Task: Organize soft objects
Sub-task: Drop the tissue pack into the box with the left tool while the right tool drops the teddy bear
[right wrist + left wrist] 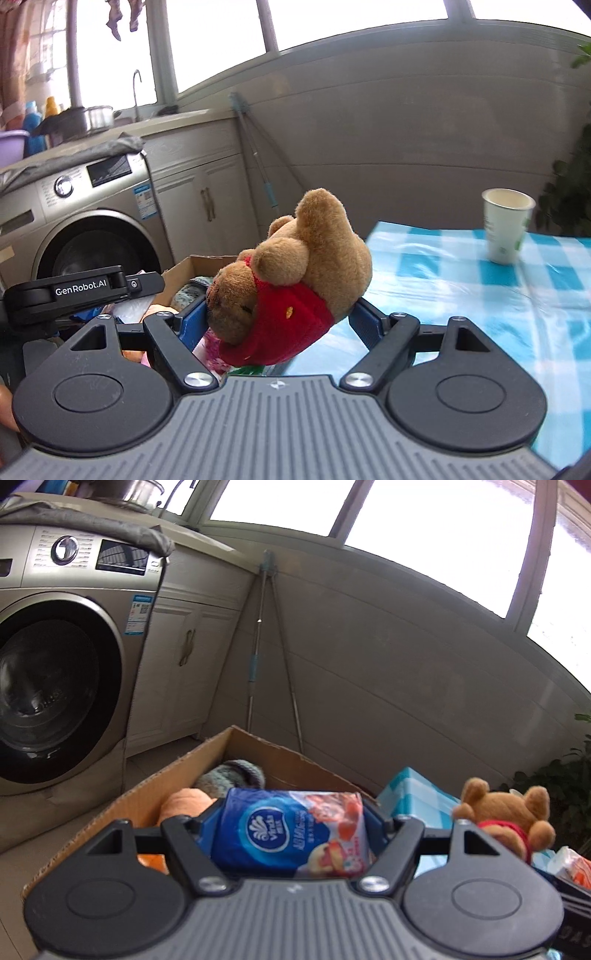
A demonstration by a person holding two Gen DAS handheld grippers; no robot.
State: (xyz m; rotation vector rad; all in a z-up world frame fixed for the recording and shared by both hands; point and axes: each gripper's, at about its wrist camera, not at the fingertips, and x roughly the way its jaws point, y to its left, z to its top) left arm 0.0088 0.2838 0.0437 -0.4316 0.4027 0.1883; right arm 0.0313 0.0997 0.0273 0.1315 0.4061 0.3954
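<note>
Beside the cardboard box, biggest things first:

Washing machine (55, 672): big and gold-grey, on the floor past the cardboard box (122, 805), on its left in the left wrist view.
Tabletop (461, 280): right of the box, with a blue and white checked cover.
Cardboard box: open on top, between the washing machine and the tabletop. A grey-green knit thing (232, 773) and an orange soft thing (184, 806) lie inside.
Left hand-held gripper (291, 827): over the near end of the box, closed on a blue tissue pack (291, 834). The blue fingers (207, 825) press both sides of the pack.
Right hand-held gripper (277, 314): right of the box, over the tabletop edge, squeezing a teddy bear (295, 273).
Teddy bear: brown with a red shirt, tipped face down, up in the air.
Tissue pack: held above the box, not lying in it.
Paper cup (506, 225): white, standing upright on the tabletop, far from the box.
</note>
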